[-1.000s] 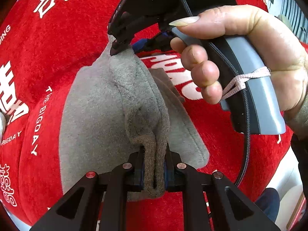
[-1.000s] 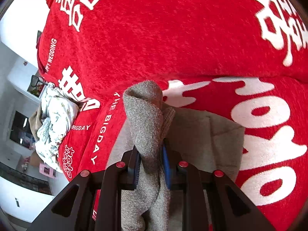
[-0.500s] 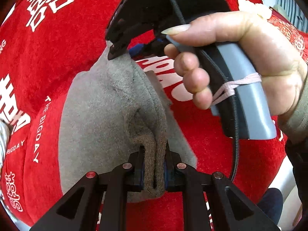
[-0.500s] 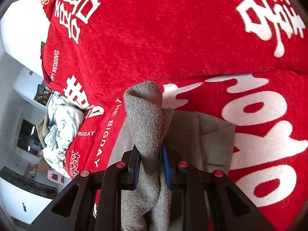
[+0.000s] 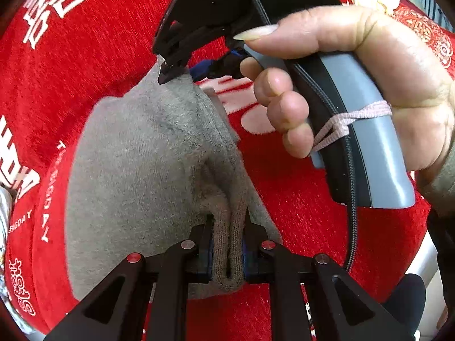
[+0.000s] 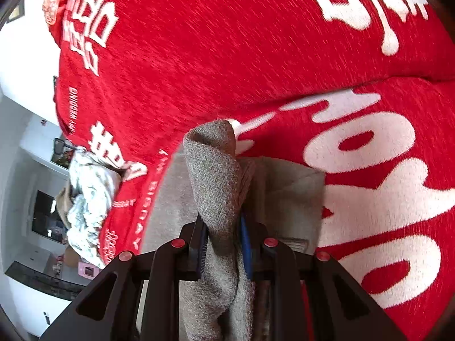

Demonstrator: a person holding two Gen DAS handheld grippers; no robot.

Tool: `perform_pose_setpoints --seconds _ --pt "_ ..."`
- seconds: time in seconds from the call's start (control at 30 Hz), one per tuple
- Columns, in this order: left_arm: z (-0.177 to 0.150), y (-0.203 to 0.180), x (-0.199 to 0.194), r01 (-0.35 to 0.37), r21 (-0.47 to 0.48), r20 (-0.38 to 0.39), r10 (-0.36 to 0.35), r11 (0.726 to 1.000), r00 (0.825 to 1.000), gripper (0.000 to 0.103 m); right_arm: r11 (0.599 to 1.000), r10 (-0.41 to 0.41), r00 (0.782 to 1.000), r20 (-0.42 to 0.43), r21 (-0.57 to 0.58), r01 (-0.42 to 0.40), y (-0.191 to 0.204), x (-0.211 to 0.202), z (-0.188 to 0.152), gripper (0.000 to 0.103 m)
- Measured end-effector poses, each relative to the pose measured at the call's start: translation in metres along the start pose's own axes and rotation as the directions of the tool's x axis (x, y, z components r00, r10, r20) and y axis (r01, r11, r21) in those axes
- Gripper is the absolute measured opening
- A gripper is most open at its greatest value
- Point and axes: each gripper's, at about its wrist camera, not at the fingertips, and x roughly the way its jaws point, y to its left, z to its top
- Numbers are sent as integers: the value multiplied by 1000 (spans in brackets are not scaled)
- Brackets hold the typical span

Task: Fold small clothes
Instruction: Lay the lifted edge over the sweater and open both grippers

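A small grey-brown knit garment (image 5: pixel 133 170) lies on a red blanket (image 5: pixel 85 56) with white lettering. My left gripper (image 5: pixel 227 250) is shut on a bunched ribbed edge of it at the near side. My right gripper (image 6: pixel 224 244) is shut on another edge of the same garment (image 6: pixel 216 176), which stands up in a fold between its jaws. In the left wrist view the right gripper (image 5: pixel 173 71) pinches the far end of the garment, held by a hand (image 5: pixel 355 79). The lifted edge hangs doubled over the flat part of the garment (image 6: pixel 287 187).
The red blanket (image 6: pixel 227 42) covers a bed. A crumpled white patterned cloth (image 6: pixel 88 196) lies at the bed's left edge. Beyond that edge are a room floor, a dark counter and a pink object (image 6: pixel 88 270).
Both grippers have carried the held edge sideways over the garment. The fold has widened, and more of the flat layer is covered. Both stay shut.
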Motion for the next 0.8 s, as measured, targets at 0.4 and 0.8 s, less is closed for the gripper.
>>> perform_pose_setpoints --seconds 0.4,0.8 --pt "3 14 7 90 -55 -20 -91 994 996 16 989 -146 989 -14 0 146 -1 7 0 37" --pt "-19 111 -52 228 -195 143 -202 954 969 87 978 -159 986 51 -128 164 42 -27 -41 67"
